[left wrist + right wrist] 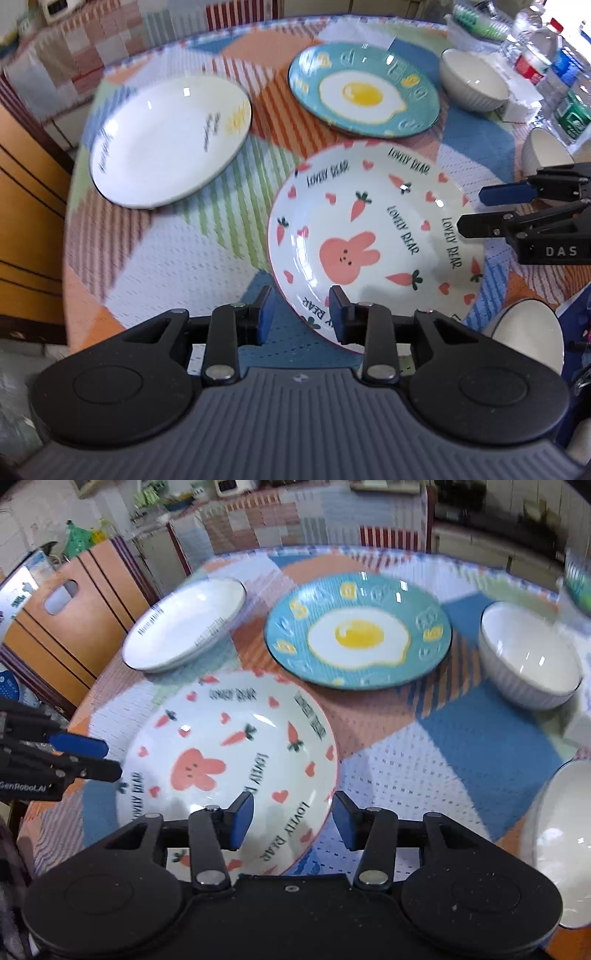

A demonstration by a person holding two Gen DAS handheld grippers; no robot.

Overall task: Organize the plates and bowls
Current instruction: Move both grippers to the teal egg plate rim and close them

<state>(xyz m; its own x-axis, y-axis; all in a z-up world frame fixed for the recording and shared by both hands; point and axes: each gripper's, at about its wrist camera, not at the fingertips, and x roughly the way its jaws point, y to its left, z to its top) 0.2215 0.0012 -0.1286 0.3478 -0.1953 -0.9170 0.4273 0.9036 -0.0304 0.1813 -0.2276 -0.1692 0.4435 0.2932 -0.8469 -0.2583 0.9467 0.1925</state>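
Nearby, rabbit plate — white, carrots, hearts — lies ungripped; both tongs open.

Round table under patchwork cloth; orange wooden chair beside it.

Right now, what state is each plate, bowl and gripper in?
Rabbit plate: flat on the cloth, upright, empty, ungripped.
Egg plate: flat, empty.
White plate: flat, empty.
Ribbed bowl: upright, empty.
Left gripper: open, the rabbit plate's rim between its fingers, unpinched.
Right gripper: open, over the rabbit plate's rim.
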